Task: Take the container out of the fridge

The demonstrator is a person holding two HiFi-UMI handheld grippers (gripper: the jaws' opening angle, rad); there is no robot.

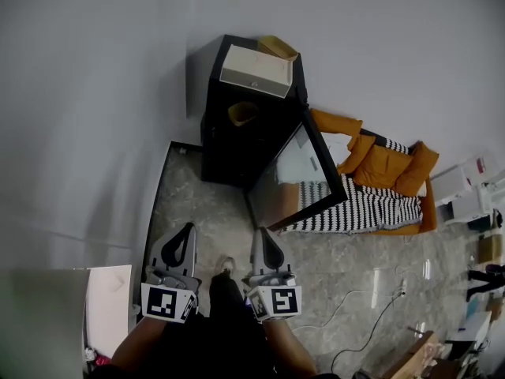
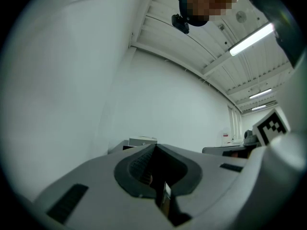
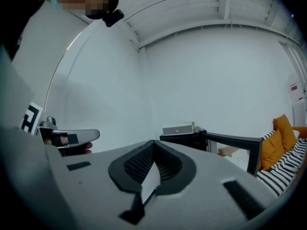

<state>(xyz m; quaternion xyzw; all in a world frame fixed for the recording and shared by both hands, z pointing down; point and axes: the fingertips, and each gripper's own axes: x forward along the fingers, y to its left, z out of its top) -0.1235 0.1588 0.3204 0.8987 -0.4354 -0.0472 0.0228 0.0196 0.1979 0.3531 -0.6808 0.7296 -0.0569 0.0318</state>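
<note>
**Grippers.** The left gripper (image 1: pixel 183 239) and the right gripper (image 1: pixel 264 239) are held side by side at the near edge of the head view, above the floor (image 1: pixel 197 204). Both point toward the fridge (image 1: pixel 237 140) and are well apart from it.
- Left gripper (image 2: pixel 154 147): in its own view the jaws are closed together with nothing between them.
- Right gripper (image 3: pixel 154 143): in its own view the jaws are likewise closed together and empty.
- Each gripper appears at the side of the other's view.

**Fridge.** The fridge is a black unit that stands at the far centre against the wall (image 1: pixel 95 93).
- Its glass door (image 1: pixel 304 176) is swung open to the right.
- The right gripper view shows the fridge (image 3: pixel 189 139) with the open door (image 3: pixel 235 145) to the right of it.

**Container.** A tan container (image 1: pixel 243 113) shows at the upper open front of the fridge. Neither gripper touches it.

**Other items.**
- A white box (image 1: pixel 254 71) lies on top of the fridge. It is also visible in the right gripper view (image 3: pixel 178 128).
- A sofa (image 1: pixel 379 204) with orange cushions (image 1: pixel 387 164) and a striped cover stands to the right of the door.
- A cable (image 1: pixel 359 322) lies on the floor at the near right.
</note>
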